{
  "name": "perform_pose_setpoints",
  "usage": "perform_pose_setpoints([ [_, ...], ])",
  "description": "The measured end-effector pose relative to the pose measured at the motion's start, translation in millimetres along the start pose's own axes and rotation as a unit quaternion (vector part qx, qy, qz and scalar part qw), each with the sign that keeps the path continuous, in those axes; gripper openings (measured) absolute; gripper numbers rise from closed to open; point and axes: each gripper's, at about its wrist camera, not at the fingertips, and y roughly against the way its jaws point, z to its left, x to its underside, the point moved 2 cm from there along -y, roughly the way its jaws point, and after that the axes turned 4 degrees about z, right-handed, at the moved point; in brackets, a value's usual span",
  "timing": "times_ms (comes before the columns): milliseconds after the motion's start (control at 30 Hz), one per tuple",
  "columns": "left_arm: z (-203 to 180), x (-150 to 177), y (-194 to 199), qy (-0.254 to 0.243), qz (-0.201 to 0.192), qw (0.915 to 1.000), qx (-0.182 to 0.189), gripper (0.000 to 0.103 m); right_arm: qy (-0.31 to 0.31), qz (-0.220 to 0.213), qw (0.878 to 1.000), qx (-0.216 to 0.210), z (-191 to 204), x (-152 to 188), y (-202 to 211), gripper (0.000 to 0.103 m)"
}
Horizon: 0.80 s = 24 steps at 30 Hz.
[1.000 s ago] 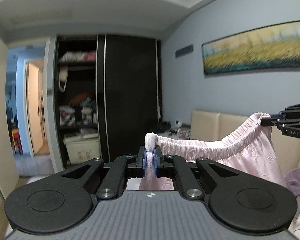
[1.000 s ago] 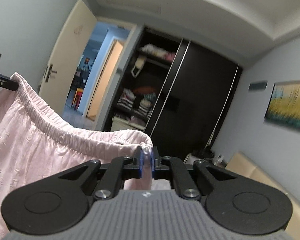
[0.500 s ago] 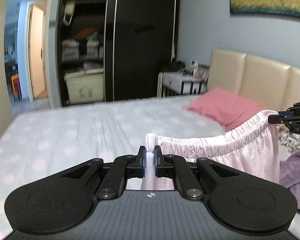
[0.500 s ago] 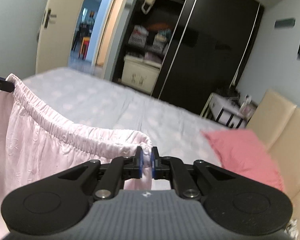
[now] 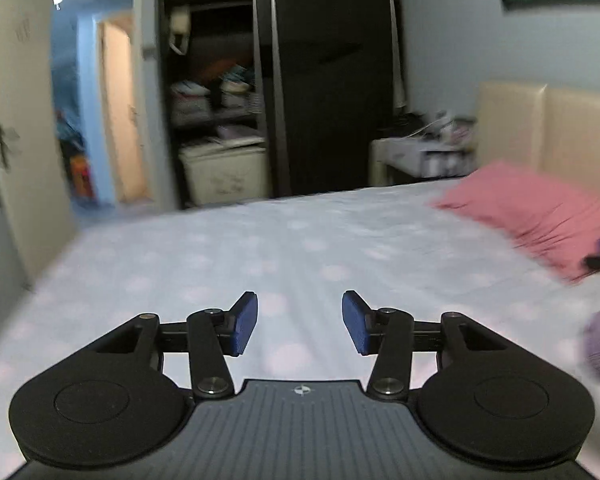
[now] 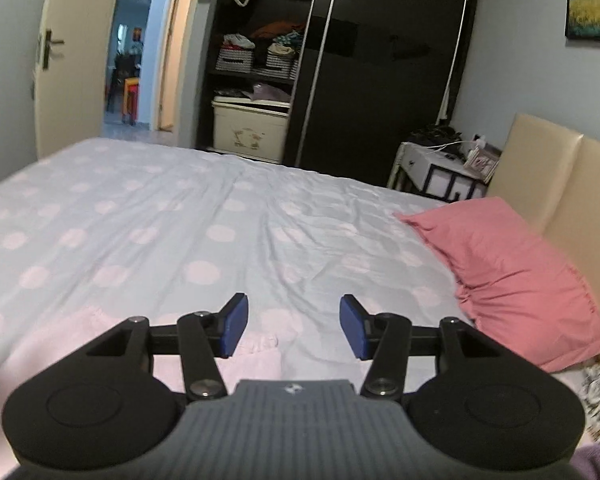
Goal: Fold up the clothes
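Our left gripper (image 5: 299,322) and right gripper (image 6: 288,326) are both opening with nothing between the blue pads, and the pale pink garment (image 6: 256,354) lies on the bed (image 6: 220,216) at its near edge, just under the right gripper. To lay it well, we should judge whether the waistband rests flat and straight before lifting clear. Then we regrasp at an edge, well away from the pink pillow (image 6: 512,276).

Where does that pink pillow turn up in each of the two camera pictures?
Left wrist view: pink pillow at the right edge, blurred, against the cream headboard.
Right wrist view: pink pillow lower right, on the dotted bedsheet.
Shared landmark: the dark wardrobe behind the bed.
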Motion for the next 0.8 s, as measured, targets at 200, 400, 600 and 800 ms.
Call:
perform_pose_setpoints([
  [200, -10, 60, 83, -0.001, 0.035, 0.9961, 0.081, 0.044, -0.022, 0.021, 0.997, -0.070, 3, 60, 74, 0.055],
  [400, -49, 150, 174, -0.012, 0.098, 0.9868, 0.129, 0.051, -0.037, 0.066, 0.989, -0.124, 33, 152, 180, 0.056],
  [600, -78, 248, 247, 0.027, 0.145, 0.9780, 0.147, 0.052, -0.074, 0.100, 0.982, -0.143, 56, 239, 282, 0.057],
  [800, -136, 320, 284, -0.040, 0.173, 0.9697, 0.168, 0.052, -0.084, 0.126, 0.978, -0.143, 66, 321, 364, 0.060],
])
